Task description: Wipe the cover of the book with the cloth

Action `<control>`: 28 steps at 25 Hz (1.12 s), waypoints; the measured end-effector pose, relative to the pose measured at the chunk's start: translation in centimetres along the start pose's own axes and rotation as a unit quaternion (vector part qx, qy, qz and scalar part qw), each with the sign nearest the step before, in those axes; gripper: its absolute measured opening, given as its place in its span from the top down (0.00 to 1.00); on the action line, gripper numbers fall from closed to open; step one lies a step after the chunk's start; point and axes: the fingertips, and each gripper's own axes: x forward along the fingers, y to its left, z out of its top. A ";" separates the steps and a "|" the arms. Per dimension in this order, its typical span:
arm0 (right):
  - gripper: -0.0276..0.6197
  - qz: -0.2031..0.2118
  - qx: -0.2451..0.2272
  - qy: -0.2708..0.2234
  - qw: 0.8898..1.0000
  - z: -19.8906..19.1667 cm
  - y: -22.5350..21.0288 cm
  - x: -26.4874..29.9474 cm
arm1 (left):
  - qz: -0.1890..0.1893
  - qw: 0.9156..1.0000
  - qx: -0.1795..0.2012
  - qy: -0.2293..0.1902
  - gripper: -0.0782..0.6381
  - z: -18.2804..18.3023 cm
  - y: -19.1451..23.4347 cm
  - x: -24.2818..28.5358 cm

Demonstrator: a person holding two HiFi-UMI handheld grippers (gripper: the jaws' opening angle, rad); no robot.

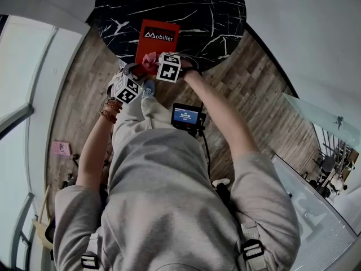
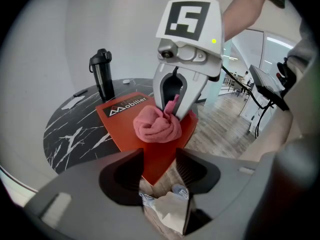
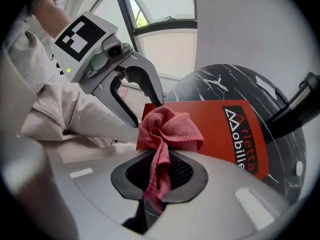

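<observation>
Two grips: right fingers (image 3: 192,176) clamp cloth (image 3: 170,126) atop book (image 3: 212,121); left fingers (image 2: 120,176) pinch its corner.

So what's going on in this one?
A person with a gripper in each hand is wiping a red book that lies on a round black marble table. The right gripper is shut on a bunched pink cloth, and the bundle rests on the near end of the cover. The left gripper has the book's near corner, which juts past the table edge, between its spread fingers. Whether they press on it I cannot tell. A black bottle stands behind the book.
</observation>
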 end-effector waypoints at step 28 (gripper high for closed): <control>0.87 0.030 0.028 -0.151 0.988 4.4 -8.9 -7.0 | 0.038 0.998 -0.009 -0.040 0.54 -0.5 1.5 -1.6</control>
